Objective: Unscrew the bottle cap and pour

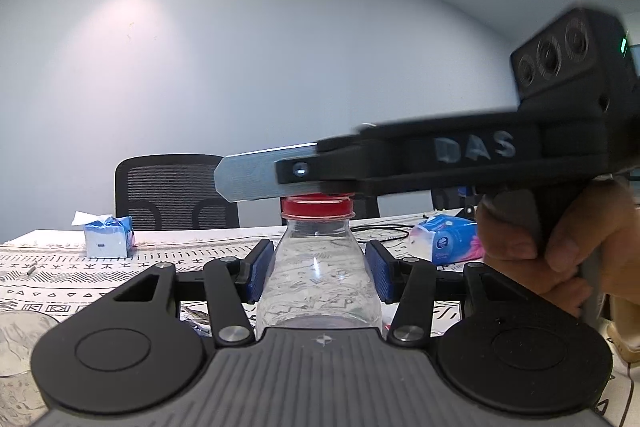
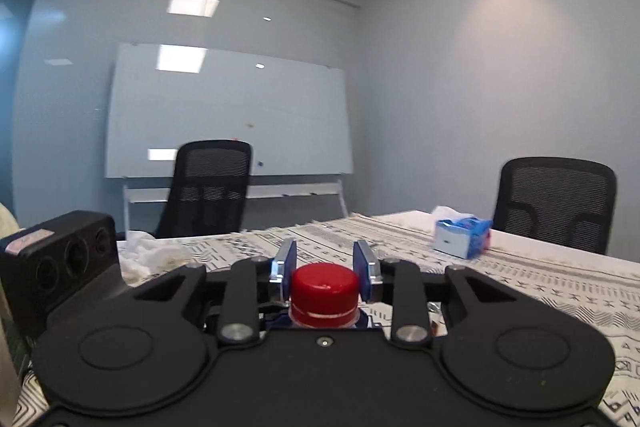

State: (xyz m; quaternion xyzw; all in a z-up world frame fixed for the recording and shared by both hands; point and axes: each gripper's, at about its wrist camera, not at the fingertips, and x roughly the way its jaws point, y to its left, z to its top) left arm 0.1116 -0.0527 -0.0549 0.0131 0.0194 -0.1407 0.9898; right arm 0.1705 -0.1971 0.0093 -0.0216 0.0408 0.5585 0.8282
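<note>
A clear plastic bottle (image 1: 320, 279) stands upright between the blue pads of my left gripper (image 1: 320, 251), which press its shoulders on both sides. Its red cap (image 1: 318, 209) pokes up above them. My right gripper (image 1: 248, 179) reaches in from the right, level and motion-blurred, covering the top of the cap. In the right wrist view the red cap (image 2: 324, 287) sits between the blue pads of my right gripper (image 2: 325, 247), which close against its sides. A person's hand (image 1: 540, 247) holds the right gripper's handle.
A patterned cloth covers the table (image 2: 520, 275). A blue tissue box (image 1: 108, 237) sits far left, a pink-blue tissue pack (image 1: 444, 241) at right, a glass (image 1: 16, 347) at the near left. Black chairs (image 2: 208, 187) and a whiteboard (image 2: 228, 115) stand behind. Crumpled white tissue (image 2: 144, 255) lies at left.
</note>
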